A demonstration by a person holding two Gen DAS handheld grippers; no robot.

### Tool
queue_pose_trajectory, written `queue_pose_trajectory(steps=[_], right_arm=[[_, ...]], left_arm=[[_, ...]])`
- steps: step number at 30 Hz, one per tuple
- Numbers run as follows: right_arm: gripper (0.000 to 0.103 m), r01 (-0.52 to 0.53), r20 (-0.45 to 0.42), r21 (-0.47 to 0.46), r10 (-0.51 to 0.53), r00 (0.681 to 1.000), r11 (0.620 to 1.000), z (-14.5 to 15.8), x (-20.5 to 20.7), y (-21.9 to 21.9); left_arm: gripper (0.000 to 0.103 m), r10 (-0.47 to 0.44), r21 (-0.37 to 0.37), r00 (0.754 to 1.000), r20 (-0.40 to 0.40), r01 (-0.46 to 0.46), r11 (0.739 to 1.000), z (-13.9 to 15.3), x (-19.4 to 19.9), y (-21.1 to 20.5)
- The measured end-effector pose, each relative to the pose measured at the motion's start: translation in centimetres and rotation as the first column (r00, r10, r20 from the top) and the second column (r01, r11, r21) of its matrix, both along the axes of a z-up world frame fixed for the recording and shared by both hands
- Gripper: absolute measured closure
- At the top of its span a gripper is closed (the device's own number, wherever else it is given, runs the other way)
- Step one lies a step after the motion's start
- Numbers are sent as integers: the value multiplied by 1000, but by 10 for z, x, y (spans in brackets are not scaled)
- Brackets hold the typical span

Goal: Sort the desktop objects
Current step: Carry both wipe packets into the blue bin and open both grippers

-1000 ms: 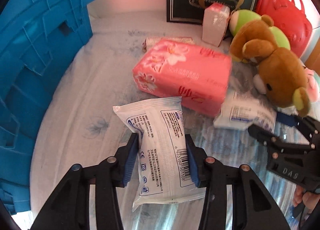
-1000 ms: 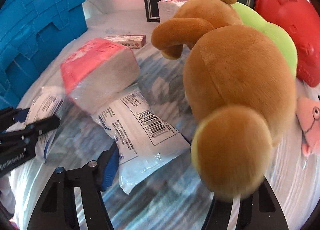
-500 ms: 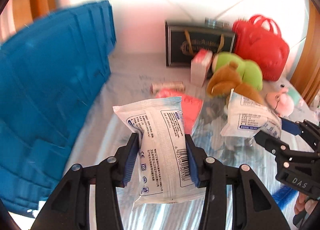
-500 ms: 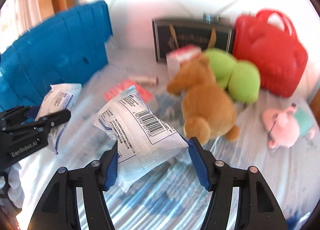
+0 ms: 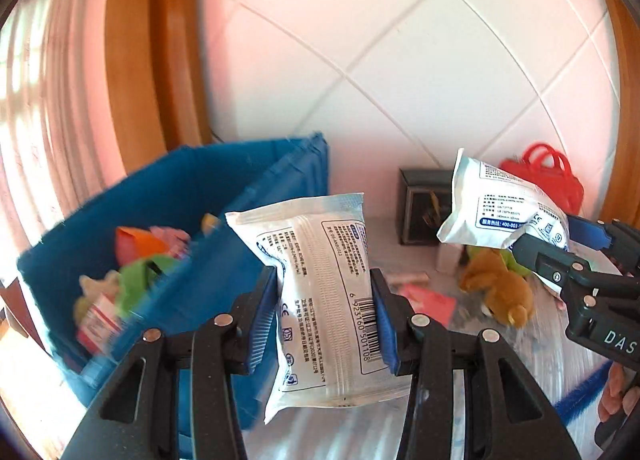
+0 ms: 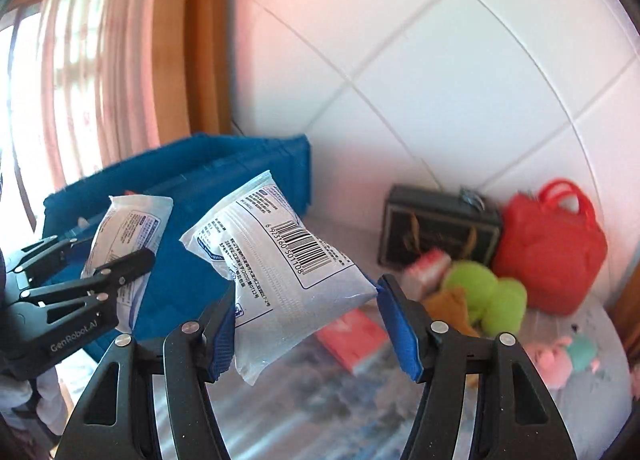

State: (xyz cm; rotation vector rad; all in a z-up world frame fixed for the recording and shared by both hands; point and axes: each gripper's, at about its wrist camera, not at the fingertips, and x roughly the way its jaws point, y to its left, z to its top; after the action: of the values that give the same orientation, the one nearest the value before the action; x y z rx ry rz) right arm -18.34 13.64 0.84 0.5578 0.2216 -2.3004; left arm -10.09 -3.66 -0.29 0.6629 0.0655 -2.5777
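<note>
Blue pads on the left gripper [image 5: 326, 316] squeeze a white packet [image 5: 324, 300] from both sides, so this claw is closed on it and holds it up in the air. The packet stands almost upright, with its barcode near the right pad. The right gripper [image 6: 306, 324] has its own white packet, the second packet [image 6: 276, 272], caught between its blue pads. This one is tilted, one corner poking at the right pad, and its barcode faces up. That claw is wider than the other, but it is holding too.

Just past the left gripper is a blue bin [image 5: 188, 196]. Inside it lie some bright things in orange, green and pink, too blurry to name. Both packets are up off the table [image 6: 304, 412], beside the bin and not in it.

Farther back on the table lie a pink pack [image 6: 352, 334], a brown teddy bear [image 5: 500, 292], a green soft toy [image 6: 492, 296] and a little pink toy [image 6: 560, 356]. At the tiled wall [image 6: 440, 80] stand a dark gift bag [image 6: 436, 228] and a red handbag [image 6: 552, 248].
</note>
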Motion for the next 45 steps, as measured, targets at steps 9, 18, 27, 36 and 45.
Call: queue_pose_trajectory(steps=[9,18,27,36,45], right_arm=[[39,-90,-71,-36,87,994,995,42,55,-143],[39,-106,-15,35,107,994,994,34,74,-276],[37,-52,-38,145,58,998,988,20,63,-312],[5,-6,-94,178,23,995,984,23,73,-318],[0,16,-113,163,2,994,986,31,89,-301]], left_arm=[[59,78,-28,996,-35,-79,996,37,54,-140],[59,120,53,992,25,-122,991,23,68,-266],[56,116,92,993,27,-118,989,13,71,-301],[33,121,97,993,0,-120,988,18,81,-299],[30,107,92,994,-19,-105,990,22,93,-284]])
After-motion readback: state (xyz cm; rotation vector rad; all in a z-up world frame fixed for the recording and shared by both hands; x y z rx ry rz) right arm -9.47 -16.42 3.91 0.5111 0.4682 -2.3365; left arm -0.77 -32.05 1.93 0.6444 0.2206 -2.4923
